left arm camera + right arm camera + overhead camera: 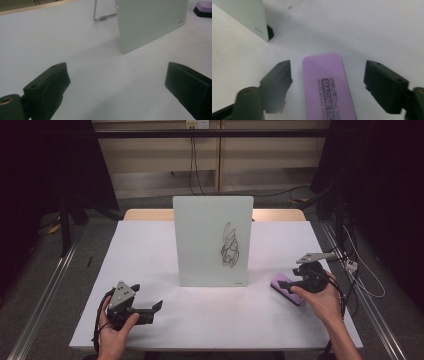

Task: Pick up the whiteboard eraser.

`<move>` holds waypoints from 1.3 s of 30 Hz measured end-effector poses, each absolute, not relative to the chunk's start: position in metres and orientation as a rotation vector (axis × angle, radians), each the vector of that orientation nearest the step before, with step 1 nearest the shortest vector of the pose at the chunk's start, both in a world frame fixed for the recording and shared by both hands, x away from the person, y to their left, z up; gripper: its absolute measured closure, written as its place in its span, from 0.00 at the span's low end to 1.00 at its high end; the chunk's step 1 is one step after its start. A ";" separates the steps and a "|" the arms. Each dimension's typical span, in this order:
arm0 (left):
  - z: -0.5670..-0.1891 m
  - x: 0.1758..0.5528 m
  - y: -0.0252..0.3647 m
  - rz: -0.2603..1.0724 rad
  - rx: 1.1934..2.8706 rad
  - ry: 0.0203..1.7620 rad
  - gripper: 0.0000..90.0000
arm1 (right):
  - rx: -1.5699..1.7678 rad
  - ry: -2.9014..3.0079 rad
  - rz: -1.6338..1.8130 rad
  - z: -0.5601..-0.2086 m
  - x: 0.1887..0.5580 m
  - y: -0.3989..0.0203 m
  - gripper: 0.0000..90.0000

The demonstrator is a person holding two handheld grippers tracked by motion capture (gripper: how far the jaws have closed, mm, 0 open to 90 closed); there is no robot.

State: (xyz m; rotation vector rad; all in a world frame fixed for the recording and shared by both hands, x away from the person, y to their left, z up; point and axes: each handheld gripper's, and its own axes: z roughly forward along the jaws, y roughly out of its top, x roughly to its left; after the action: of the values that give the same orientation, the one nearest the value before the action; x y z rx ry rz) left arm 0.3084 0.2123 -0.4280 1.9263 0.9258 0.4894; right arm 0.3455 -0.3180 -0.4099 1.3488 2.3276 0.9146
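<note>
Two grippers are at work over a white worktop (210,315). The right gripper (295,283) sits at the worktop's right side, its jaws straddling a purple eraser (327,85) that lies flat on the surface. In the right gripper view a gap shows on both sides between the jaws and the eraser, so nothing is pinched yet; the eraser's near end is cut off by the bottom edge, and its printed label is only partly legible. In the high view the hand and gripper body cover much of the eraser (285,287). The left gripper (145,307) rests near the front left of the worktop, jaws spread wide with nothing between them. An upright whiteboard (212,240) stands at centre, bearing a black scribble (230,249); its rear support (102,18) is only partly visible in the left gripper view.
</note>
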 end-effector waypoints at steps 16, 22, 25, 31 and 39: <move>-0.429 0.310 0.214 0.476 1.928 0.937 0.06 | 1.295 2.448 0.739 -0.429 0.343 -0.316 0.37; -0.429 0.309 0.215 0.481 1.923 0.943 0.06 | 1.272 2.465 0.667 -0.432 0.345 -0.313 0.43; -0.429 0.310 0.215 0.485 1.932 0.939 0.06 | 1.260 2.473 0.646 -0.431 0.345 -0.311 0.44; -0.429 0.310 0.215 0.483 1.936 0.936 0.06 | 1.284 2.471 0.642 -0.430 0.344 -0.308 0.45; -0.429 0.310 0.215 0.480 1.933 0.942 0.06 | 1.264 2.388 0.703 -0.424 0.341 -0.309 0.46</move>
State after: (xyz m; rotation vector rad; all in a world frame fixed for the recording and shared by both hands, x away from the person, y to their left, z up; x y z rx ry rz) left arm 0.3099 0.2155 -0.4294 1.9328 0.9418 0.4804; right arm 0.3405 -0.3093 -0.4244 1.2640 2.3883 0.7033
